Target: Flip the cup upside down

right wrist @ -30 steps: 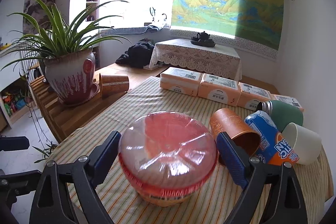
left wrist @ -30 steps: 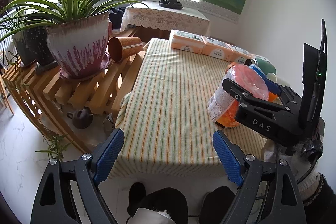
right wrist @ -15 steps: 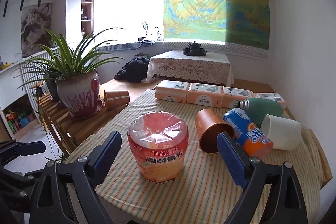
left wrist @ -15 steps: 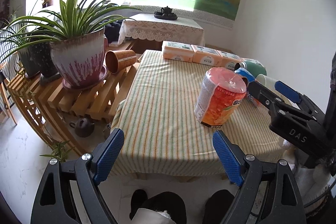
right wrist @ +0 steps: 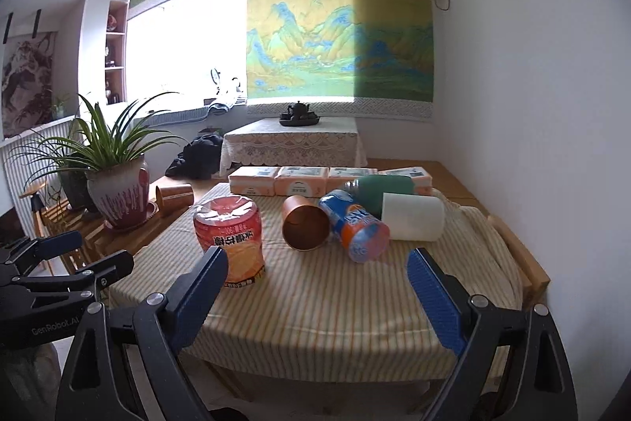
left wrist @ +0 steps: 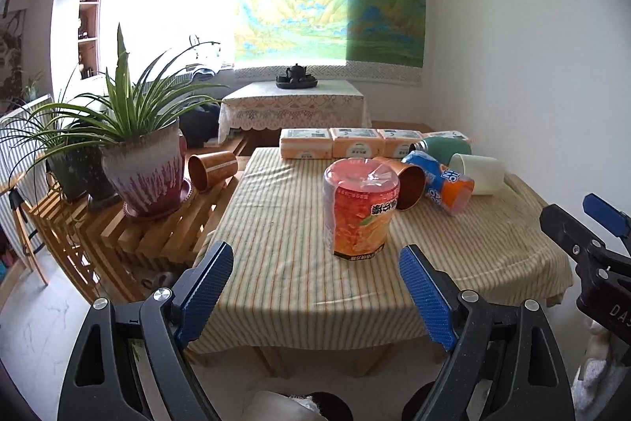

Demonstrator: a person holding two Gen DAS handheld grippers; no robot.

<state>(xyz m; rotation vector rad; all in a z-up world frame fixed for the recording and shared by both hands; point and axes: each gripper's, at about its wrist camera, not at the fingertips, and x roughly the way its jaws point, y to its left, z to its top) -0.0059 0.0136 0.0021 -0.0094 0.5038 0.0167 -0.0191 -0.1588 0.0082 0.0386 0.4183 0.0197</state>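
1. Left view: my left tongs point(left wrist: 315, 296) hung spread and empty, short of the table point(left wrist: 276, 287). The cup point(left wrist: 359, 211) stood ahead of them, a little right of the gap and well beyond the tips. Its print read upside down, so I judged it already flipped, with the mouth on the cloth, the base up and the long axis vertical. My right tongs point(left wrist: 591, 223) showed at the right edge.

2. Right view: my right tongs point(right wrist: 317, 296) were spread wide too, holding nothing. The cup point(right wrist: 230, 241) stood just past the left tip, apart from it. Beyond the gap a brown cup point(right wrist: 305, 221), a can point(right wrist: 355, 223) and a white cup point(right wrist: 412, 216) lay on their sides, probably waiting. I judged both tongs clear because the job looked done.
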